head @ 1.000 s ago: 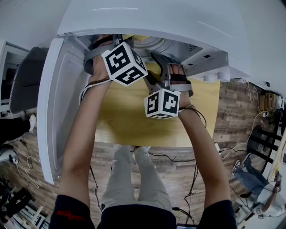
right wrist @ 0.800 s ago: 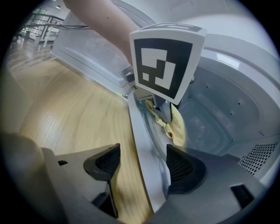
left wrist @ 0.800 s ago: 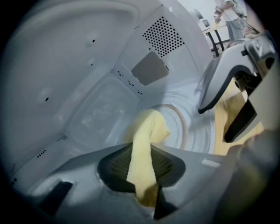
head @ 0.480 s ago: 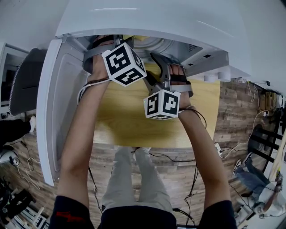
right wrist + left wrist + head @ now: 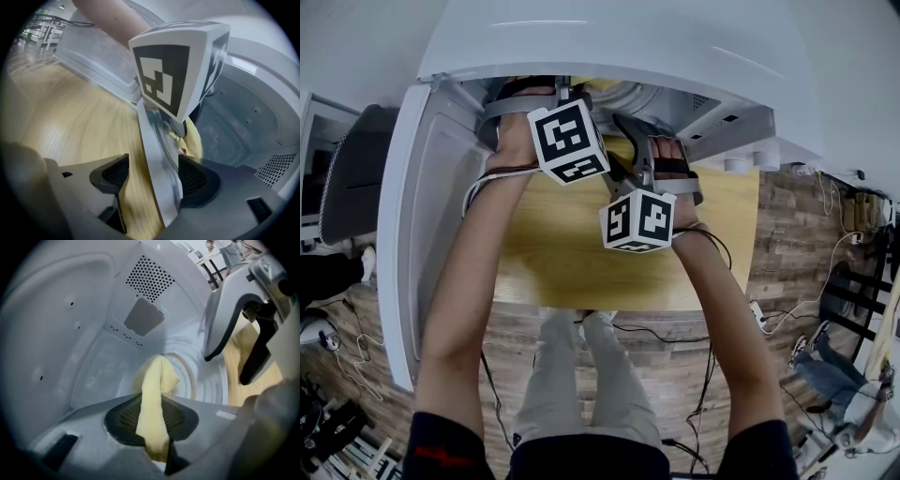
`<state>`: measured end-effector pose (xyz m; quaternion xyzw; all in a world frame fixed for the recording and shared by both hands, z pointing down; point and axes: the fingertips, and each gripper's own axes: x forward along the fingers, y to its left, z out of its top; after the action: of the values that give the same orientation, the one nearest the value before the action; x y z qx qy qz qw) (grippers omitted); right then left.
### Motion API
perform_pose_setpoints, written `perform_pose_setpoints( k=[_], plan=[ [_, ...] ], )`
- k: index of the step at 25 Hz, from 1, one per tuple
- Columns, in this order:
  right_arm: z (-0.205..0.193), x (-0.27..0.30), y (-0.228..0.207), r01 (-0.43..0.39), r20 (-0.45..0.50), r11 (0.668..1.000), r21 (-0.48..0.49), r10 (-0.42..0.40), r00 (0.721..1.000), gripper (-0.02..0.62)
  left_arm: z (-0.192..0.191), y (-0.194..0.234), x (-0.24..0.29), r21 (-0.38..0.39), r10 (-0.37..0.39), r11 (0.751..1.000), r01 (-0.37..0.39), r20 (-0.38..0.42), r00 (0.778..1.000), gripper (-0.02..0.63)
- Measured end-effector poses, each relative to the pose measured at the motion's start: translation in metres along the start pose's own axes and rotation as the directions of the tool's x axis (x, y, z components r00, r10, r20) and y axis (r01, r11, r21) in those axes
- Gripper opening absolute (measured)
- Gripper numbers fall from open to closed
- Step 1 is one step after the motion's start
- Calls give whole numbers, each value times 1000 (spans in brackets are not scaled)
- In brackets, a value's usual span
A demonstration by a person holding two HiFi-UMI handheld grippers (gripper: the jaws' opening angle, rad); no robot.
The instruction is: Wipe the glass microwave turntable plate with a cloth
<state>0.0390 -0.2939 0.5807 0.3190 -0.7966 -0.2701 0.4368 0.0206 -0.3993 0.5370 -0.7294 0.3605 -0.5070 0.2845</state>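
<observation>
Jaws of the left gripper (image 5: pixel 152 425) are clamped together on a strip of yellow cloth (image 5: pixel 154 394), which runs forward out of the pads and ends in a bunched tip lying against the glass turntable plate (image 5: pixel 206 380). Jaws of the right gripper (image 5: pixel 153 164) are set narrow on either side of the plate's rim and hold it there; in the right gripper view the plate appears edge-on, as a grey band running up between the two pads. The plate stands tilted at the mouth of the microwave (image 5: pixel 628 37), partly inside the cavity. Just beyond the rim, the left gripper's marker cube (image 5: pixel 178 65) sits above the cloth. Behind the plate, the left gripper view shows the white cavity wall with a perforated vent (image 5: pixel 150 277) and a flat grey panel (image 5: pixel 143 317) below it. From the head view, both forearms reach forward into the opening, the left hand deeper than the right. The microwave door (image 5: pixel 398 234) hangs open at the left. The microwave stands on a light wooden table (image 5: pixel 572 253), with wood-pattern floor (image 5: pixel 675 375) below.
</observation>
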Motion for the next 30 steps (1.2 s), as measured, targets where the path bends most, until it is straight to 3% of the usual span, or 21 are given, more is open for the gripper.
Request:
perform_pose_setpoints(
  k=[7,15,24,30],
  plan=[
    [1,0,0,4,-7,1000,-2,-4,1000,290,16,-7,2,130,-20,991,17,19,1000,63],
    [1,0,1,14,-8,1000,10,-14,1000,290,34,-20,4,125,-83,990,72,88,993,61],
    [1,0,1,16,-4,1000,11,-16,1000,290,40,-23,4,192,-94,979,72,108,990,61],
    [1,0,1,16,-2,1000,9,-16,1000,290,32,-17,8,150,-80,987,64,106,991,61]
  ],
)
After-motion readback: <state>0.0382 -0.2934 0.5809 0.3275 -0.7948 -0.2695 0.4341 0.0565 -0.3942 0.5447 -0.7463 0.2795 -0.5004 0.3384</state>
